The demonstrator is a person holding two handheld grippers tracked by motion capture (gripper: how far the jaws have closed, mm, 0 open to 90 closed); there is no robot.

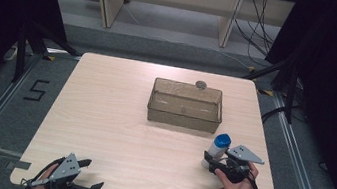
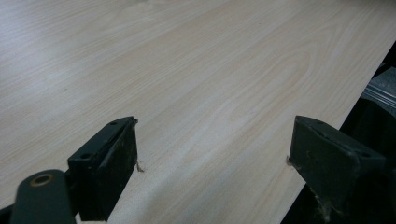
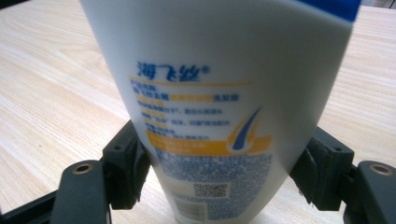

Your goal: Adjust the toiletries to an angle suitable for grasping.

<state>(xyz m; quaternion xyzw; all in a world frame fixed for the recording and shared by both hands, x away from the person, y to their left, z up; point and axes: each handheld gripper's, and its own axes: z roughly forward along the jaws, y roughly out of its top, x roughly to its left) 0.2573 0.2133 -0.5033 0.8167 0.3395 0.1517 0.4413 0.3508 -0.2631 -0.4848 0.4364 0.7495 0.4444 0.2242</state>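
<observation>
Down at the near left corner of the wooden table (image 1: 100,130), the left gripper (image 1: 89,173) rests in the person's hand with its jaws spread wide over bare tabletop, nothing between them. Toward the far middle of the table sits a clear plastic bin (image 1: 185,106), with a small round grey object (image 1: 201,85) just behind its back rim. Over at the near right, the right gripper (image 1: 211,164) has its jaws pinched on the lower body of a white bottle with a blue cap (image 1: 218,150), which stands upright, well short of the bin.
</observation>
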